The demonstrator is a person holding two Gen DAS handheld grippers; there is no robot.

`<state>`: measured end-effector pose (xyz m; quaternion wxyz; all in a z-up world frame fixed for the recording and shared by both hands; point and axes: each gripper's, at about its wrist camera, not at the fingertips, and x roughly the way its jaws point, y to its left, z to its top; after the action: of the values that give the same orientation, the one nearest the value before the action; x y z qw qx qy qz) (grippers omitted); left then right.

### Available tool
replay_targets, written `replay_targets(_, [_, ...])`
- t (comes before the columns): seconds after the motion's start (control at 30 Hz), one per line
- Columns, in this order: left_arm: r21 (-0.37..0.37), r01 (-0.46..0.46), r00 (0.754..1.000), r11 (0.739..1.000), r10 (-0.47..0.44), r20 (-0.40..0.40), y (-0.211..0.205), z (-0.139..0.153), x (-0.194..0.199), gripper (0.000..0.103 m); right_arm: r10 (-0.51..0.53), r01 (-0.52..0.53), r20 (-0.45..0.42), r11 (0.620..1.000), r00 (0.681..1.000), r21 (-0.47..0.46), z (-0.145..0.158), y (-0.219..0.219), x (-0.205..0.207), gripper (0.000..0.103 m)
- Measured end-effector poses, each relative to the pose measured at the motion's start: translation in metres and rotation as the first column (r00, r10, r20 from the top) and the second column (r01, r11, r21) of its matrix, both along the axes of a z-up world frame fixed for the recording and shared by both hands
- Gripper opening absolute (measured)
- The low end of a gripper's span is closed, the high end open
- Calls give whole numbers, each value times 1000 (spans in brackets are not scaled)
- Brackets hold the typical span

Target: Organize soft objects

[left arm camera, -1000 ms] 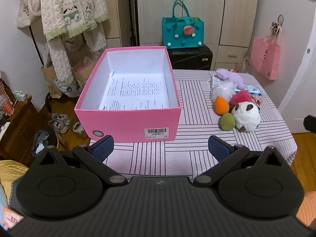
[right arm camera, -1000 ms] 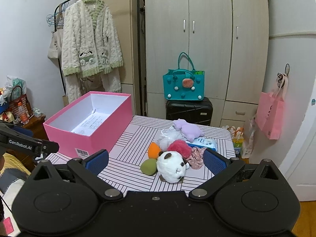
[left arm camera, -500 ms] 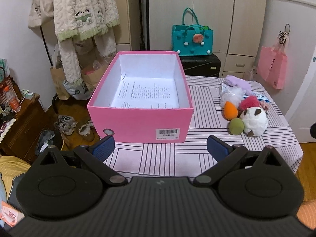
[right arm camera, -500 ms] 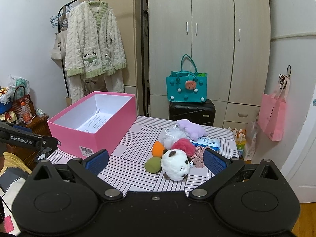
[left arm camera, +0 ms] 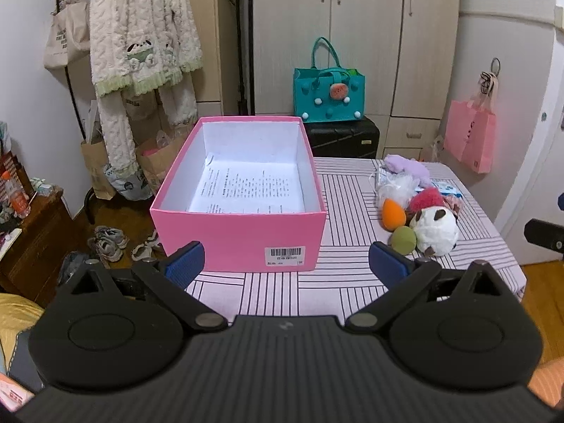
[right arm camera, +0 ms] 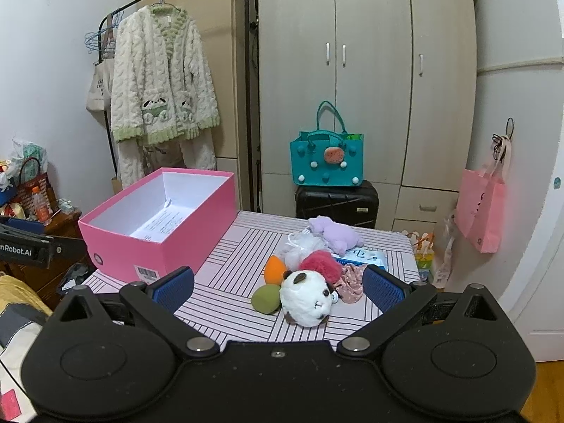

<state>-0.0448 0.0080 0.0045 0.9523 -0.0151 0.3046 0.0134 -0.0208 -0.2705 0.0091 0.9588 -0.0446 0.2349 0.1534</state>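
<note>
A pink box (left arm camera: 239,232) (right arm camera: 176,246), holding only a printed sheet, stands on the left of the striped table (left arm camera: 335,282). To its right lies a heap of soft things: a white panda plush (left arm camera: 435,231) (right arm camera: 308,298), a green sponge (left arm camera: 403,239) (right arm camera: 266,298), an orange sponge (left arm camera: 393,209) (right arm camera: 275,269), a red pompom (right arm camera: 320,264), a lilac plush (right arm camera: 335,232) and white mesh (right arm camera: 299,246). My left gripper (left arm camera: 285,264) hovers open before the box. My right gripper (right arm camera: 278,287) hovers open in front of the panda, holding nothing.
A blue wipes pack (right arm camera: 363,257) and pink cloth (right arm camera: 352,280) lie behind the heap. Beyond the table stand a black suitcase (right arm camera: 336,202) with a teal bag (right arm camera: 326,162), a wardrobe and hanging clothes (right arm camera: 162,77). Shoes (left arm camera: 107,243) lie on the floor left.
Both grippers have pulled back and tilted upward, so the box and the toy heap sit lower and farther off. Both stay open; nothing on the table moved.
</note>
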Motion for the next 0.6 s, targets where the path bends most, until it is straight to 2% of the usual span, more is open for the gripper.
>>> replay_targets(0.3, [10, -41, 999, 999, 41, -12, 0, -7, 1, 102, 1, -1, 7, 1000, 1000, 4, -2, 1, -5, 103])
replay_targets(0.6, [46, -41, 999, 998, 42, -14, 0, -7, 1, 102, -3, 3, 10, 1000, 1000, -16, -2, 0, -5, 103])
